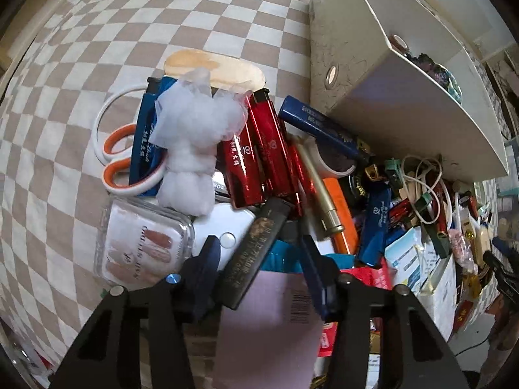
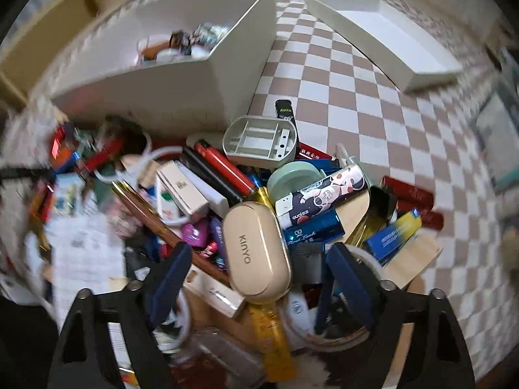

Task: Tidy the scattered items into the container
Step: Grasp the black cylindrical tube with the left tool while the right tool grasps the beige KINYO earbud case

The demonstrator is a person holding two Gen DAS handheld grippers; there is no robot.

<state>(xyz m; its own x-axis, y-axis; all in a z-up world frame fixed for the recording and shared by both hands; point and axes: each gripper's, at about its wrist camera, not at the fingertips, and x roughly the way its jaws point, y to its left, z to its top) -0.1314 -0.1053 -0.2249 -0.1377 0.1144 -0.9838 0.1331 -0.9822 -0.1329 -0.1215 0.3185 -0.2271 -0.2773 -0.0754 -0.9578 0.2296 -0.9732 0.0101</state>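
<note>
One scissors (image 1: 123,159), two white containers (image 2: 181,74).

Checkered cloth (image 1: 97,32) carries cluttered pile (image 2: 227,194), white container (image 2: 194,74) beside it, shallow lid (image 2: 389,32) apart.

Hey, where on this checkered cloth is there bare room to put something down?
Bare cloth lies between the deep white container and the shallow white tray. More bare cloth lies beyond the scissors. The pile against the container's front wall is crowded.
</note>
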